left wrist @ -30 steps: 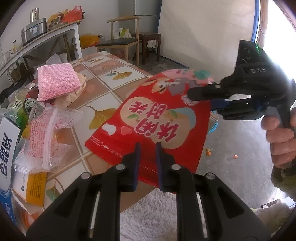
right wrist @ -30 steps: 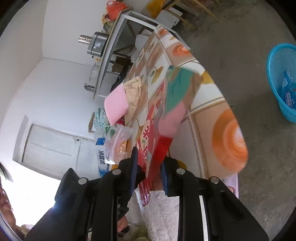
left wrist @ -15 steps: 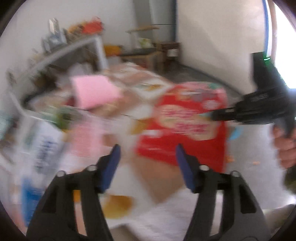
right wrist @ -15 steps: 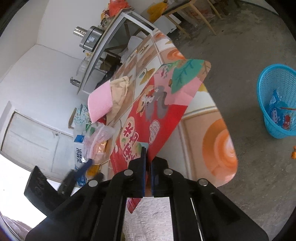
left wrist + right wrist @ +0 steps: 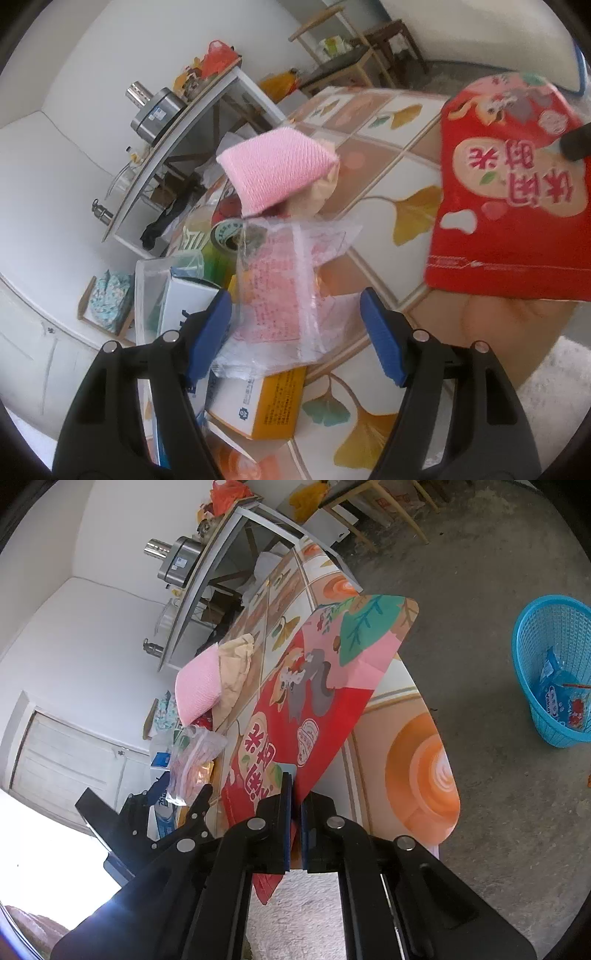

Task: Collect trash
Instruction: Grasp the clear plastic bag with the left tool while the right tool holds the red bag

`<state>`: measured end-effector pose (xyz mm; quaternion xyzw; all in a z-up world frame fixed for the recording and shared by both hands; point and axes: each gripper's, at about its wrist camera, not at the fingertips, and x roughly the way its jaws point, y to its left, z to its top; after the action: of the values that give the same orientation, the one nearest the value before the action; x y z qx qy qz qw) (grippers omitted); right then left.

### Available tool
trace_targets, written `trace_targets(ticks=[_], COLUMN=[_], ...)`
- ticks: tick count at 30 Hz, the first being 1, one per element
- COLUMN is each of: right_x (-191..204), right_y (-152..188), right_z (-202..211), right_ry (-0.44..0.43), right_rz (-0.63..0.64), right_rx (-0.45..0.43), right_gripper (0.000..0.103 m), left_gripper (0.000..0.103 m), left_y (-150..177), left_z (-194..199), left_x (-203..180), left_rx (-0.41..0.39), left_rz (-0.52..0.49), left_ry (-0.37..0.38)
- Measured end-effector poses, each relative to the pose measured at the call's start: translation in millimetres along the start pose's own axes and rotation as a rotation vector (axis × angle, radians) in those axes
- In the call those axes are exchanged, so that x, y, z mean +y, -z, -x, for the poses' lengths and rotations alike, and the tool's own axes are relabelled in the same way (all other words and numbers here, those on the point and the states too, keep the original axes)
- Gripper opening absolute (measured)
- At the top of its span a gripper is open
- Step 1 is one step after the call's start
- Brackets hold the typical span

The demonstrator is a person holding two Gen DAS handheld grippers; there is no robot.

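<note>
Right hand-held gripper (image 5: pixel 294 794): your jaws are pressed together on the edge of the red snack bag (image 5: pixel 303 716), which hangs clear above the table (image 5: pixel 417 775).
Left hand-held gripper (image 5: pixel 295 332): your jaws stand apart with nothing between the pads; they have just been opening. They point down at the clutter on the table's near end.
Red snack bag: seen from your left wrist it sits at the right edge of view (image 5: pixel 509 206), a dark fingertip of the right hand-held gripper crossing its upper right side.
Clear plastic bag (image 5: pixel 280 295): crumpled, with pink print, lying just ahead of your left jaws and partly over an orange-and-white box (image 5: pixel 266 410).
Pink cloth (image 5: pixel 277 170): folded, resting on a beige crumpled wrapper (image 5: pixel 317 192) farther along the table.
Tape roll (image 5: pixel 229 236): green, beside the plastic bag.
Blue basket (image 5: pixel 554 672): on the floor to the right of the table, well apart from the red bag, with blue wrappers inside.
</note>
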<state>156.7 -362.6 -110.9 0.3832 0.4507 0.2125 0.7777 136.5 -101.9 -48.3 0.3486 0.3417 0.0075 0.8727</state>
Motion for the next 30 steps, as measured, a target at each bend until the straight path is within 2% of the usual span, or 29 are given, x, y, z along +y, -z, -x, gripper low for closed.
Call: trace_targets(ticks=[3, 9, 10, 22, 30], right_x=[-2.7, -4.7, -4.9, 5.8, 7.7], right_y=[-0.1, -0.7, -0.8, 0.6, 9.3], right_z=[1.4, 2.2, 2.2, 15.6, 18.2], right_ry=[-0.005, -0.008, -0.009, -0.022, -0.048], right_rz=[-0.003, -0.008, -0.008, 0.008, -0.014], right_rx=[-0.002, -0.003, -0.002, 0.0, 0.034], right_gripper=[0.004, 0.004, 0.004, 0.004, 0.004], left_gripper=[0.053, 0.04, 0.033, 0.029, 0.029], left_y=[0.1, 0.3, 0.3, 1.4, 1.2], left_z=[0.0, 6.6, 9.7, 61.8, 84.6], left_x=[0.9, 0.6, 0.2, -8.5, -12.9], left_rx=[0.011, -0.002, -0.008, -0.125, -0.136], left_rz=[0.0, -0.001, -0.003, 0.008, 0.001], left_ry=[0.0, 0.008, 0.011, 0.074, 0.105])
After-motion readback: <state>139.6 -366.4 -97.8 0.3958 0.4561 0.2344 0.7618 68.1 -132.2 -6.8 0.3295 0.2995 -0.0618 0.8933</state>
